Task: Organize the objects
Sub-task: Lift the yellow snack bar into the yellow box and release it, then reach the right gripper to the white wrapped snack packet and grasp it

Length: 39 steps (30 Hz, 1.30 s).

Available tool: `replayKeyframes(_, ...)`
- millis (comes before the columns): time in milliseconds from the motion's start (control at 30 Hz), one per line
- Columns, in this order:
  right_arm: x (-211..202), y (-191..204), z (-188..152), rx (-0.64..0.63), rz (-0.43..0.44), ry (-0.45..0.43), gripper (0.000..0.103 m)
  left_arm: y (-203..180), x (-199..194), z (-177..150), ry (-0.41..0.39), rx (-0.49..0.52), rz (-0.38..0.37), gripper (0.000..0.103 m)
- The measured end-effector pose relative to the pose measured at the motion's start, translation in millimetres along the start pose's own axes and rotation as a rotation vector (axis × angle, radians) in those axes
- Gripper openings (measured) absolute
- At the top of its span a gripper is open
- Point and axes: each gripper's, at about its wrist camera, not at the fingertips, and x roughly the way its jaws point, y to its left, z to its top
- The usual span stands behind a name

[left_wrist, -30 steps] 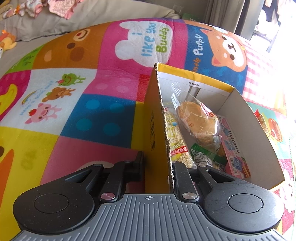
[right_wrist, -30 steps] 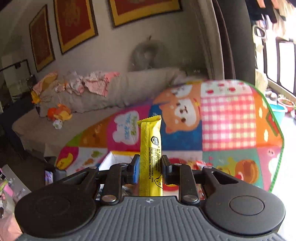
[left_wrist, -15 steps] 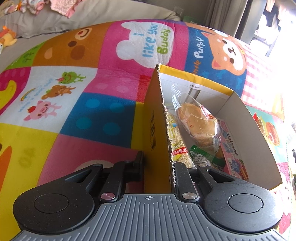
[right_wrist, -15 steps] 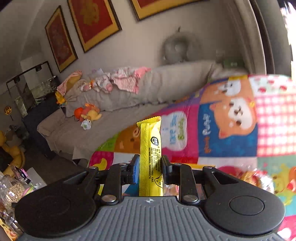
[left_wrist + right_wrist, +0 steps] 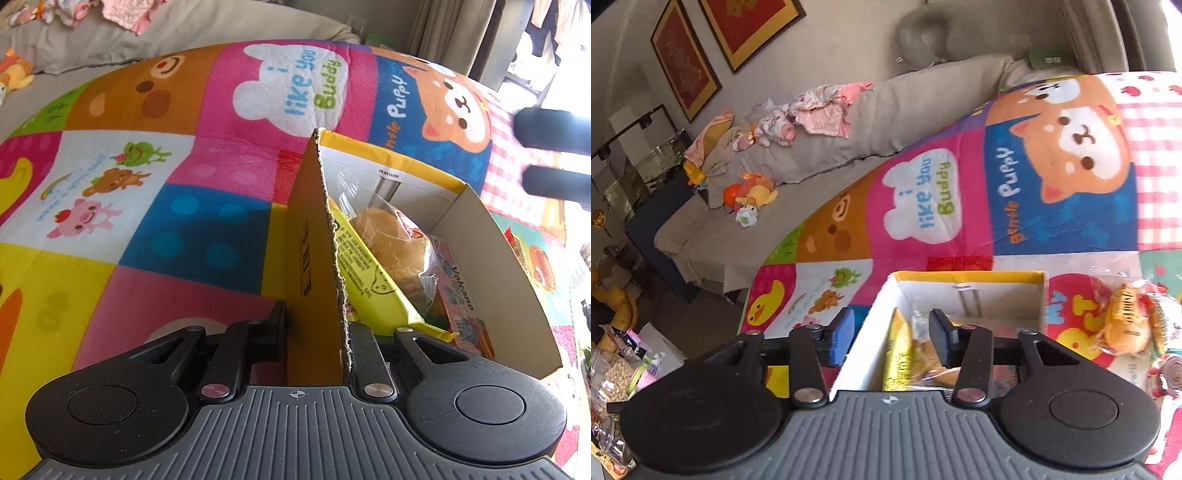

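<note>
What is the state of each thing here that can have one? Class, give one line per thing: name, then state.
Left gripper: shut on the cardboard box's side wall.
Right gripper: open, nothing between its pads; jaws have just been opening.
Cardboard box: open-topped, upright, holding snacks.
Yellow snack bar: released, lying slanted inside the box.
Wrapped bun: sealed in clear wrap, inside the box.
Wrapped pastry: on the mat, outside the box.

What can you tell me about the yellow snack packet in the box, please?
The yellow snack packet is a long, flat, glossy wrapper with small dark print and a crimped end. It lies slanted inside the cardboard box, against the wall clamped by the left gripper, beside a bagged bun. The right gripper, jaws just opened, hangs above without touching it.
</note>
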Motion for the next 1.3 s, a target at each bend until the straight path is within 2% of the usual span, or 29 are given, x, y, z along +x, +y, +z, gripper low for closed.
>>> replayKeyframes(67, -9, -15, -1, 0.008, -0.029, -0.023, 0.056, 0, 0, 0, 0.0, 0.002, 0.002, 0.017)
replayKeyframes(200, -29, -50, -8, 0.025, -0.124, -0.055, 0.06, -2, 0, 1, 0.004, 0.004, 0.009, 0.017)
replayKeyframes(333, -52, -101, -16, 0.089, -0.249, -0.073, 0.066, -5, 0, 2, 0.014, 0.02, 0.025, 0.016)
replayKeyframes(567, -79, -179, -32, 0.234, -0.415, -0.098, 0.067, -15, 2, 5, 0.043, 0.099, 0.061, 0.015)
replayKeyframes(700, -77, -200, -38, 0.26, -0.428, -0.093, 0.069, -16, 2, 5, 0.052, 0.106, 0.067, 0.015)
replayKeyframes(800, -66, -206, -36, 0.272, -0.403, -0.077, 0.07, -19, 2, 6, 0.059, 0.118, 0.074, 0.015)
replayKeyframes(1133, -1, -210, -7, 0.194, -0.38, -0.048, 0.074, -18, 2, 6, 0.058, 0.122, 0.068, 0.014)
replayKeyframes(1233, 17, -227, -3, 0.239, -0.363, -0.028, 0.082, -18, 2, 5, 0.057, 0.125, 0.068, 0.014)
replayKeyframes(1300, 26, -237, -4, 0.281, -0.327, -0.009, 0.082, -17, 2, 5, 0.054, 0.127, 0.067, 0.014)
